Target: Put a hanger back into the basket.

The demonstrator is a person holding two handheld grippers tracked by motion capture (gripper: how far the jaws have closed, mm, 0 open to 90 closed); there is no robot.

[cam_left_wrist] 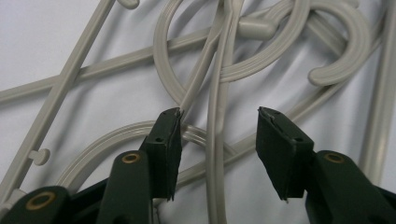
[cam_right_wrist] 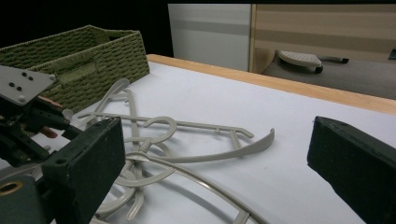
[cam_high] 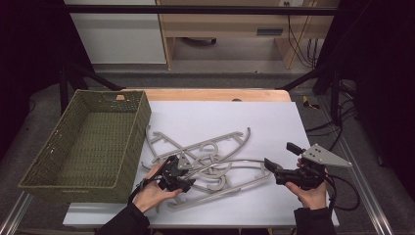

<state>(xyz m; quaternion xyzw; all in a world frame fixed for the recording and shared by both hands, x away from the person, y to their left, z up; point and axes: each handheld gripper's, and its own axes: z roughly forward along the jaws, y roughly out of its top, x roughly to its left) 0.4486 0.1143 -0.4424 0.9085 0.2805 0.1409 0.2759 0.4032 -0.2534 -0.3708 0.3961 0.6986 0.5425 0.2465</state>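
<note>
The middle of the hanger pile [cam_high: 205, 161] is hidden under the left gripper [cam_high: 183, 183]. The basket [cam_right_wrist: 70, 60] is cut off at the right gripper view's left edge.

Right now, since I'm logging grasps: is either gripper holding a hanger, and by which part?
Nothing is held. The left gripper straddles a thin hanger bar with its pads apart from it; the right gripper is open above the table.

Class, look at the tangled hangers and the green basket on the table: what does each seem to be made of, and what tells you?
The hangers look like moulded plastic: uniform matte beige-grey, with ribbed edges and rounded hooks. The basket looks woven from cord or paper rope, perhaps a dyed natural fibre: olive green, with a knotted, braided texture across its walls and a slot handle in one end.
</note>
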